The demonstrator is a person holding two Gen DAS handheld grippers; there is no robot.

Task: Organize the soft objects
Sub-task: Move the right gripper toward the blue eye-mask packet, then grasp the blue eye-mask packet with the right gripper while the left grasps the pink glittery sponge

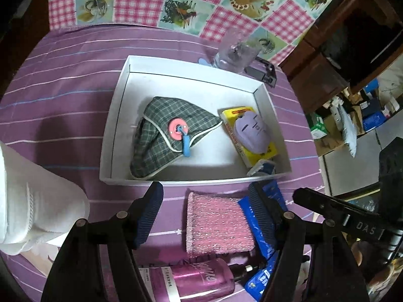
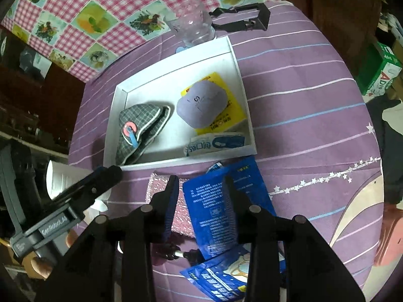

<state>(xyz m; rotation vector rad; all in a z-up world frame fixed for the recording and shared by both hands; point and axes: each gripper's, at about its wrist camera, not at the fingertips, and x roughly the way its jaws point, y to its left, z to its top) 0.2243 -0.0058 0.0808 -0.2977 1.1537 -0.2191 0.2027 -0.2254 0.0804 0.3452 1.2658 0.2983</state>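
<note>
White tray (image 1: 118, 115) on purple striped cloth (image 1: 63, 95), soft items inside.

Plaid pouch (image 1: 163, 136) and lilac case (image 1: 252, 132) are seen in it; pink sponge (image 1: 219, 222) and blue packet (image 2: 216, 203) lie before it. Left gripper (image 1: 205, 214) is held apart, right gripper (image 2: 201, 188) parted over the packet. A plaster pack (image 2: 216, 143) is shown plainly only by the right view.

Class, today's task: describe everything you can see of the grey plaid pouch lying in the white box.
The grey plaid pouch is soft checked fabric with white piping along its curved flap. A round pink button sits on the flap, with a blue tab hanging from it. The flap looks closed. The pouch lies flat and slanted in the left half of the white box, its lower end by the near wall. It lies apart from the purple case on the yellow packet. Neither gripper touches it.
</note>
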